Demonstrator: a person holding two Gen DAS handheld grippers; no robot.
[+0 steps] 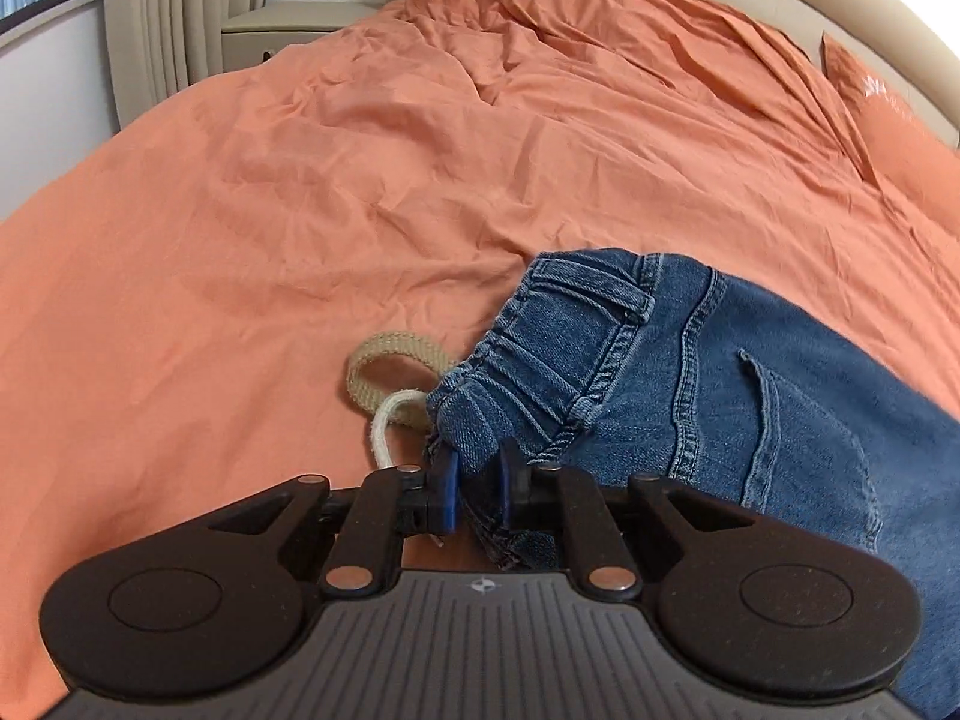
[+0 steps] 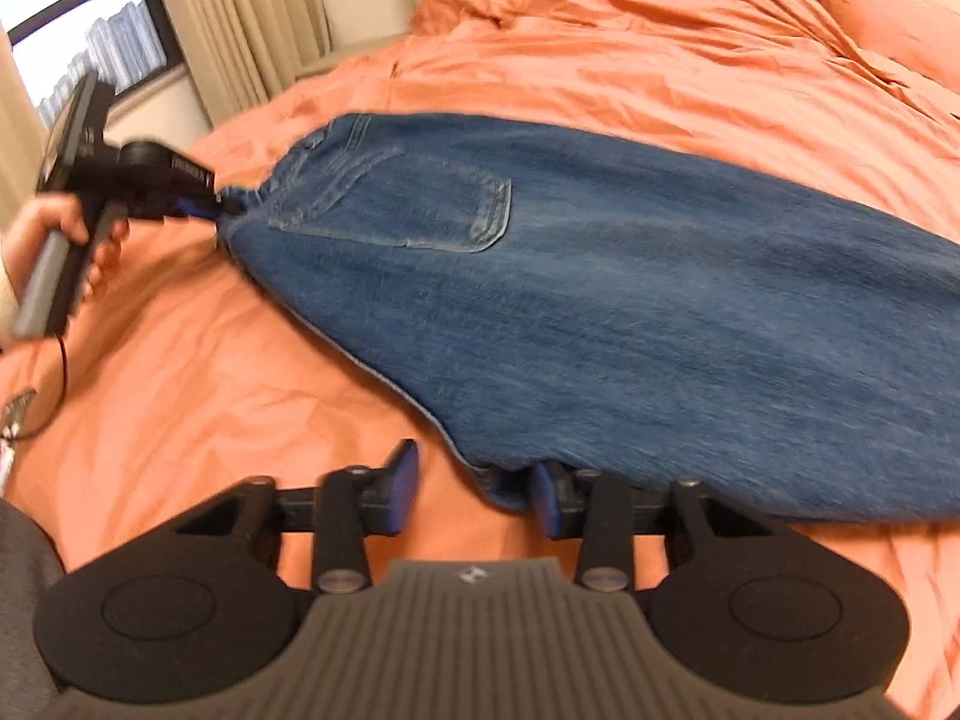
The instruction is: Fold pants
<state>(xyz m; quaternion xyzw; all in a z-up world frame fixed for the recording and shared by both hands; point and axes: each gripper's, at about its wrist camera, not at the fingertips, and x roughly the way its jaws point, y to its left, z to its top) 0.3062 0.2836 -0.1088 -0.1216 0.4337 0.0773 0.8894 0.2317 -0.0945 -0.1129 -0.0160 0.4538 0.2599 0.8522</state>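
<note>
Blue jeans point(image 2: 540, 300) lie across the orange bed, back pocket point(image 2: 420, 204) facing up. My left gripper point(image 1: 480, 471) is shut on a bunched corner of the waistband point(image 1: 540, 360). A beige woven band point(image 1: 390, 360) and a white cord point(image 1: 384, 420) stick out beside it. The right wrist view shows this gripper point(image 2: 207, 207) from the side, held by a hand point(image 2: 60, 228), with the denim pulled to a point. My right gripper point(image 2: 477, 489) stands open at the near edge of the jeans. That denim edge point(image 2: 504, 480) lies between the pads, close to the right one.
A wrinkled orange duvet point(image 1: 360, 180) covers the whole bed. An orange pillow point(image 1: 888, 120) rests against the headboard at the far right. A bedside table point(image 1: 282, 24), curtains point(image 2: 252, 12) and a window point(image 2: 90, 48) stand beyond the bed's left side. A thin cable point(image 2: 60, 372) hangs at the left.
</note>
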